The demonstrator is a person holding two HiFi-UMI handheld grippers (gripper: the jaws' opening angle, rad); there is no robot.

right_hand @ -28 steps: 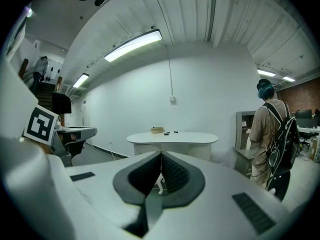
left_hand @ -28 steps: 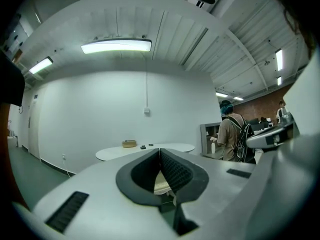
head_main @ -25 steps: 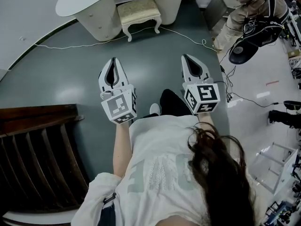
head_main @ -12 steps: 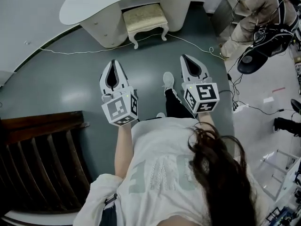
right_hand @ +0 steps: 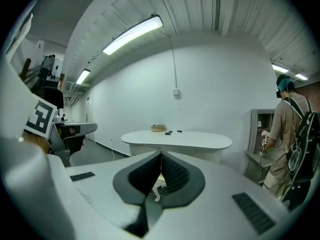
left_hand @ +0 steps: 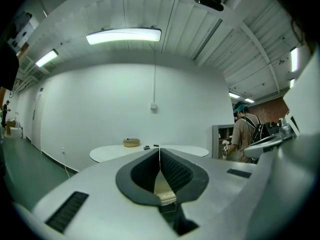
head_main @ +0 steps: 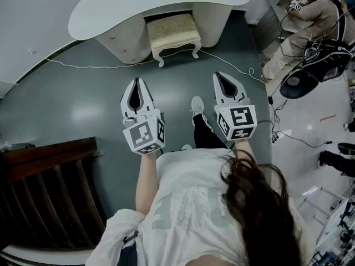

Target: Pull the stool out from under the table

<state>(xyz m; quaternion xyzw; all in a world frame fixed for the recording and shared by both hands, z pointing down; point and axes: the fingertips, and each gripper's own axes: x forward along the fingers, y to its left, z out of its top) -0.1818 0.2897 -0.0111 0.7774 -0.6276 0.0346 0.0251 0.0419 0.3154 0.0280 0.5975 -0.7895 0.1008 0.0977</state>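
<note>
A cream cushioned stool [head_main: 173, 33] with curved white legs stands tucked partly under the white oval table [head_main: 111, 7] at the top of the head view. Both grippers are held out level over the grey floor, well short of the stool. My left gripper [head_main: 137, 81] is shut and holds nothing; through its jaws in the left gripper view [left_hand: 159, 152] I glimpse the stool seat [left_hand: 164, 190] below the table [left_hand: 112, 153]. My right gripper [head_main: 218, 75] is also shut and empty; in its own view [right_hand: 161, 155] a stool leg [right_hand: 158, 191] shows under the table [right_hand: 200, 139].
A white cable [head_main: 100, 66] runs across the floor in front of the table. A dark wooden railing [head_main: 44, 193] fills the lower left. A person with a backpack [head_main: 310, 21] and a black chair [head_main: 299, 85] are at the right. A small bowl [left_hand: 131, 143] sits on the table.
The table and stool have drawn nearer as the person stepped forward, one foot now ahead between the grippers. Both grippers moved toward the stool and stayed shut.
</note>
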